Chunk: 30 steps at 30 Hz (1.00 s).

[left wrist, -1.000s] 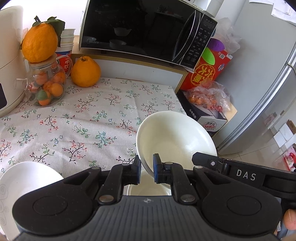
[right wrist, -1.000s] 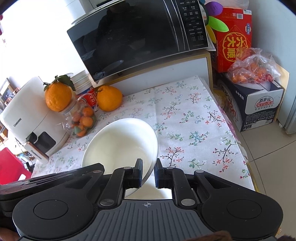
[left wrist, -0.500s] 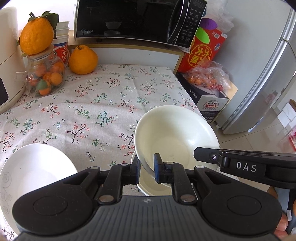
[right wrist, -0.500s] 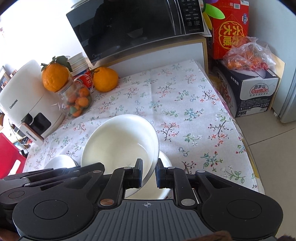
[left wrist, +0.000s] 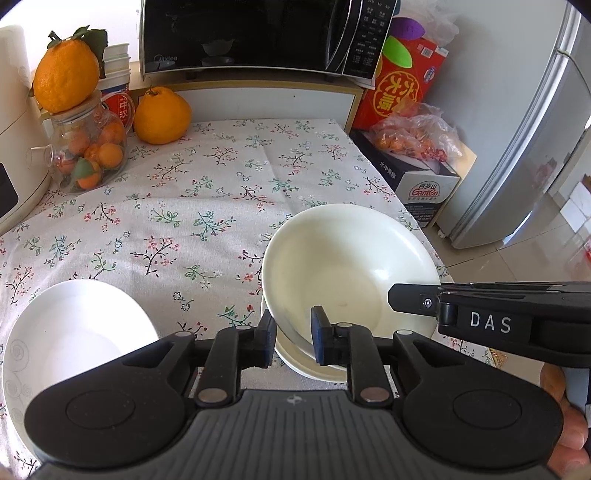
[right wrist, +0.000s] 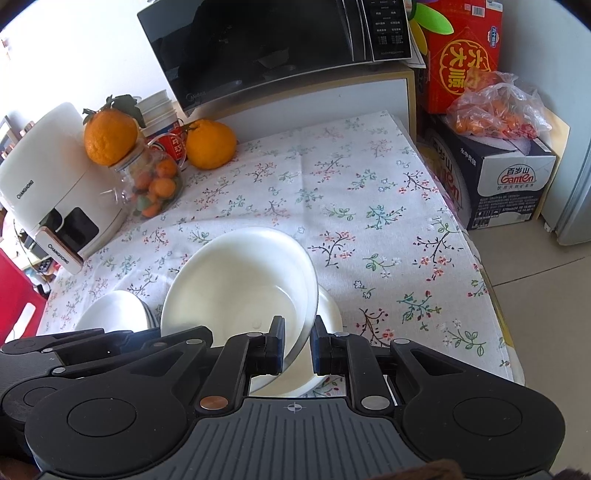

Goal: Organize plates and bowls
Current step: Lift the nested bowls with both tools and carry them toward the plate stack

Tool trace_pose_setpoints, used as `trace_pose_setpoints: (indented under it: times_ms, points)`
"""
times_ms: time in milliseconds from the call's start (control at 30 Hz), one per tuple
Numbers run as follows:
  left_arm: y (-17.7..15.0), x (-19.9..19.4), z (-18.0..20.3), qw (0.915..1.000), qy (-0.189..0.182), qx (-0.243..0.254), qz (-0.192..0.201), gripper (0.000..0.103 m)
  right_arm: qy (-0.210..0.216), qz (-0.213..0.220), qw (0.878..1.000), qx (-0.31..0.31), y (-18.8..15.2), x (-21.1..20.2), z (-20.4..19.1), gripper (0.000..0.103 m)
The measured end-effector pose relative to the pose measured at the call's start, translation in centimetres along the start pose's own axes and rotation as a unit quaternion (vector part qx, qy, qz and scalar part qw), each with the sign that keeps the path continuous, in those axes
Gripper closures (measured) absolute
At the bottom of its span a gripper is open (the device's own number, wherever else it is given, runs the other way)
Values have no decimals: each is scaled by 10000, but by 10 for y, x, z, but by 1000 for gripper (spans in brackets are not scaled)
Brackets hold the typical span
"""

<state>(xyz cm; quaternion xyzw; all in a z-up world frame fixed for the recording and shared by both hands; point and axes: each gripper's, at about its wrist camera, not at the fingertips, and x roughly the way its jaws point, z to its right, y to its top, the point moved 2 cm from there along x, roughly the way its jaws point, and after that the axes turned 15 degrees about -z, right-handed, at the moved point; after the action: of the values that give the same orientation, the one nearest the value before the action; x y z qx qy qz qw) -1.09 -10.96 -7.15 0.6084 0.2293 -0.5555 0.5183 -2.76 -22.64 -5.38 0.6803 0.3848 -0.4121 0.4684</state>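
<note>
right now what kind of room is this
Most likely a home kitchen or dining corner: a microwave on a shelf, a fridge beside it, and a table with a floral cloth holding a white bowl.

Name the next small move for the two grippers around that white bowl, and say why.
Probably let go fully and back both grippers off. The white bowl already sits tilted in the lower bowl on the tablecloth. The left gripper has just been opening, its pads standing off the rim; the right gripper looks barely closed on the opposite rim.
</note>
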Motion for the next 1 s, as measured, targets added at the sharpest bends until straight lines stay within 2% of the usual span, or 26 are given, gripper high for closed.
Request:
trace_pose_setpoints:
  times_ms: [600, 1000]
  points:
    - [-2, 15, 7, 9990, 302, 161, -293, 80, -113, -173, 9997, -116, -2, 8, -4, 86]
    - [-3, 18, 6, 9986, 310, 185, -386, 80, -108, -250, 9996, -113, -3, 12, -2, 87]
